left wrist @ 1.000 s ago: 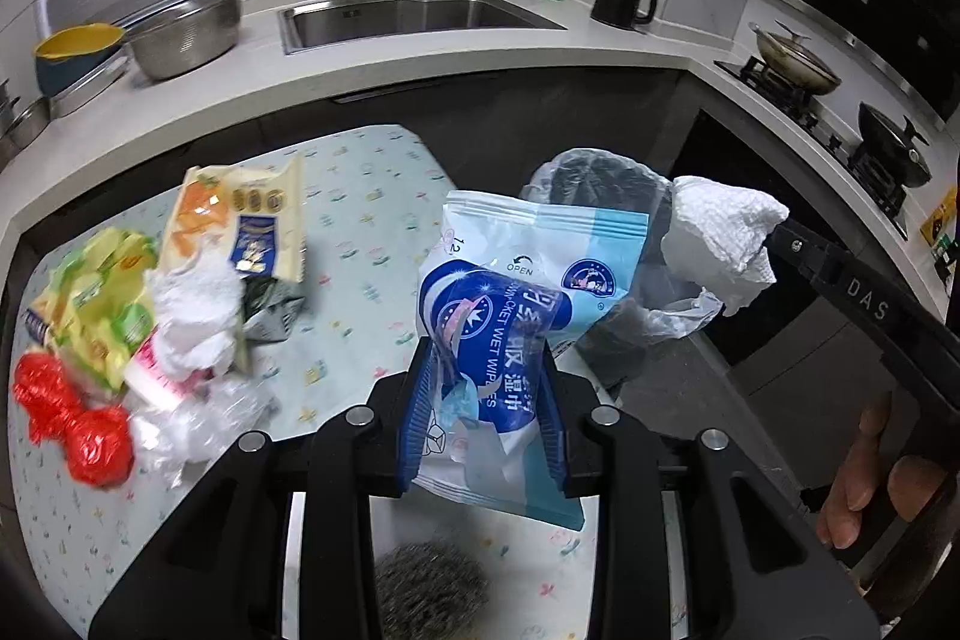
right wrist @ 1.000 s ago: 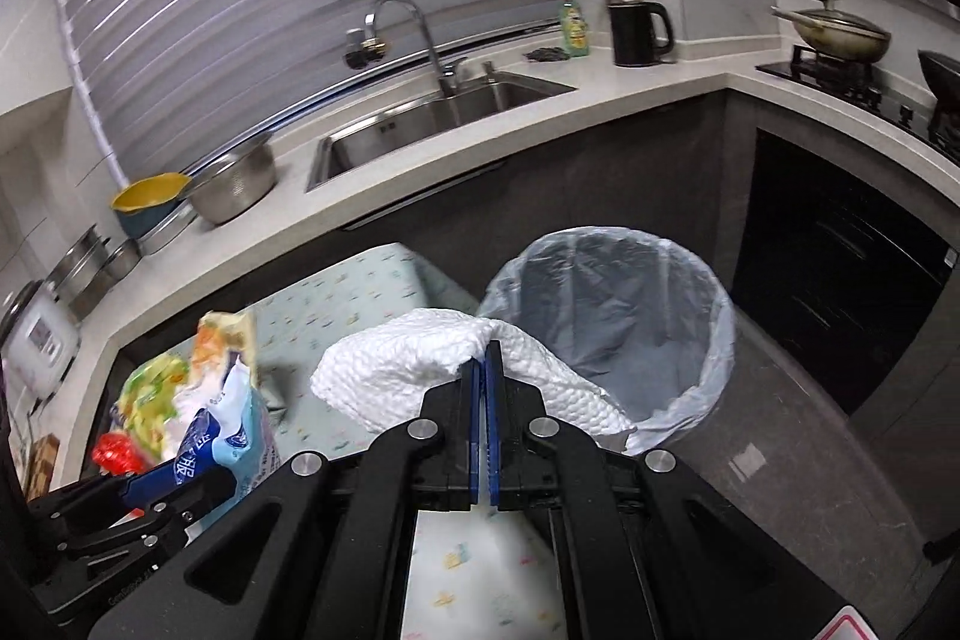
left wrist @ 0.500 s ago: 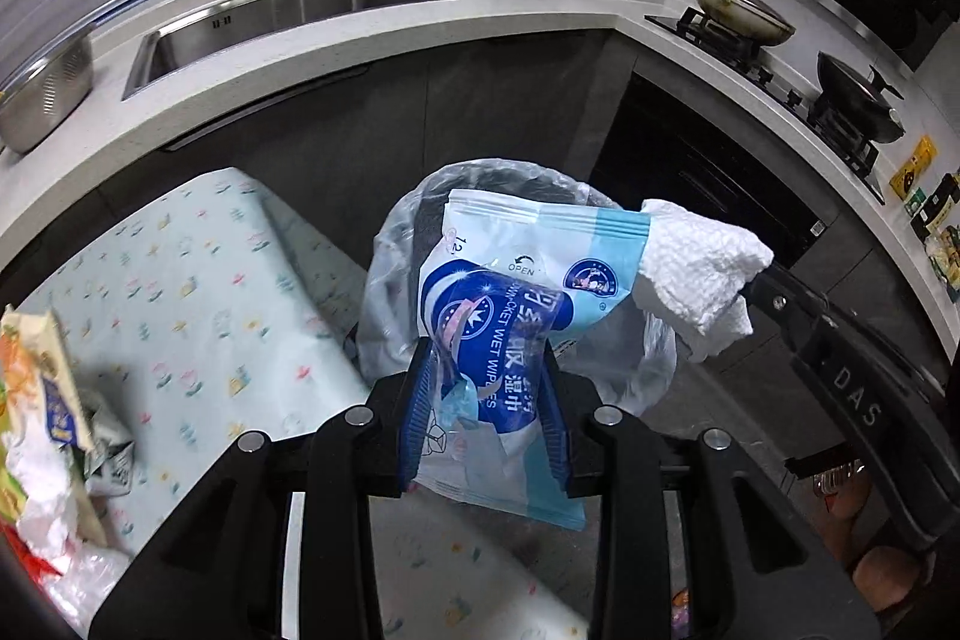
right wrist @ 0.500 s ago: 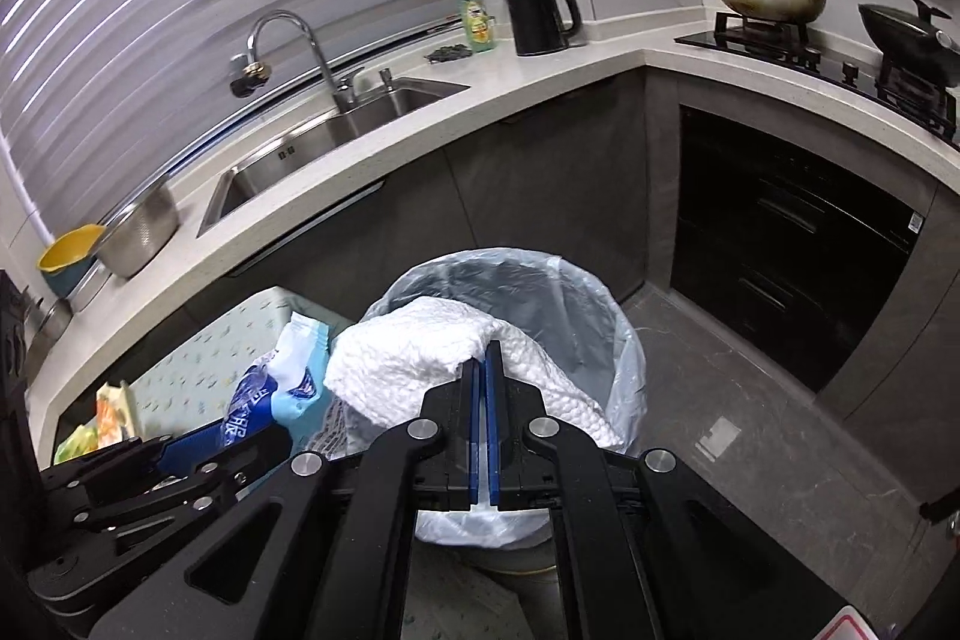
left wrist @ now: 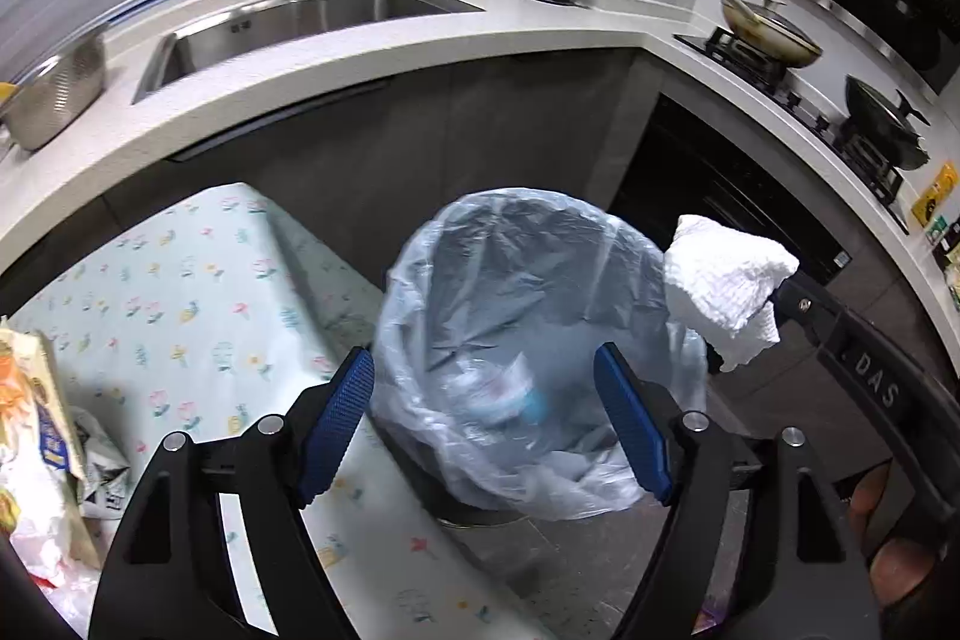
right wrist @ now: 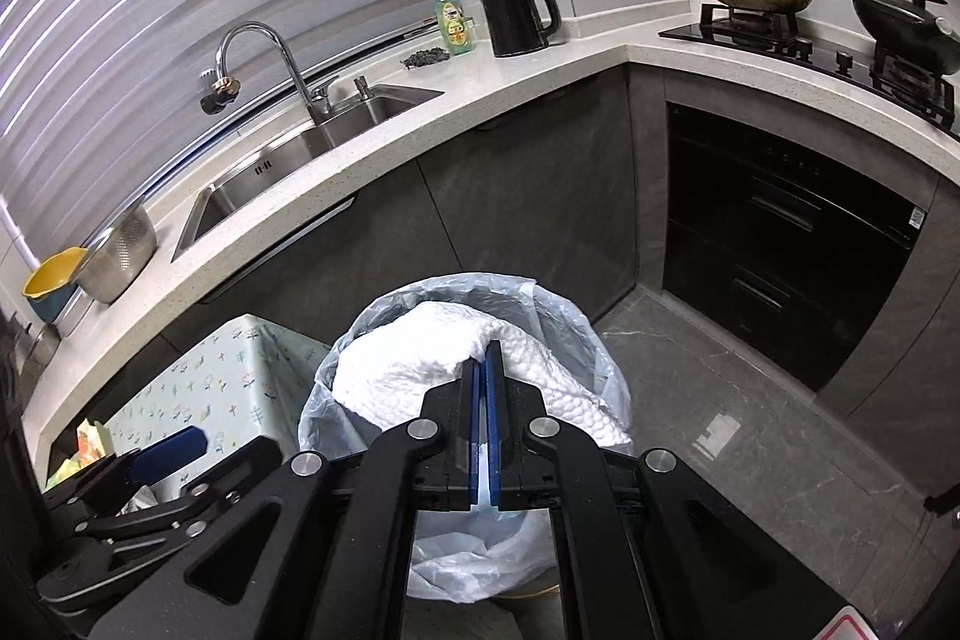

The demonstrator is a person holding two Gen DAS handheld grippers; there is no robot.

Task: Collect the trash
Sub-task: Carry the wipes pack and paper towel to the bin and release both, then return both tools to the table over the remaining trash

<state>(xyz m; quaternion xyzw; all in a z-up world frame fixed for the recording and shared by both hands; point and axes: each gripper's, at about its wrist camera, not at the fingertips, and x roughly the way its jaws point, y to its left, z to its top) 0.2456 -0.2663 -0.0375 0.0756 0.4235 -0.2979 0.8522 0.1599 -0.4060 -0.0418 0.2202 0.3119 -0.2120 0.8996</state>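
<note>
The left gripper (left wrist: 483, 421) hangs with its blue pads spread wide and nothing between them, directly above the mouth of the lined trash bin (left wrist: 420, 292). Seen from the left wrist, a blue and white wrapper (left wrist: 504, 394) lies deep inside the liner, straight ahead of and below the open jaws, blurred through the plastic. Off to the right of this gripper, just past the bin's rim, a crumpled white paper towel (left wrist: 726, 286) sits pinched in the tip of the right gripper. To the left, on the flowered tablecloth (left wrist: 198, 292), more litter (left wrist: 42, 460) waits at the frame's edge. The risk I judge here: the towel hangs over the rim rather than well over the opening, so a release from there could send it down the outside of the bag onto the floor.

From the right wrist, the right gripper (right wrist: 480, 430) has its pads pressed together on the paper towel (right wrist: 420, 364), which bulges out on both sides ahead of the fingers and hovers over the trash bin (right wrist: 576, 334) directly below. The left gripper (right wrist: 174, 451) shows low on the left, close by, so the two tools could bump over the bin. The thin liner sags at the near edge and might snag on a finger
</note>
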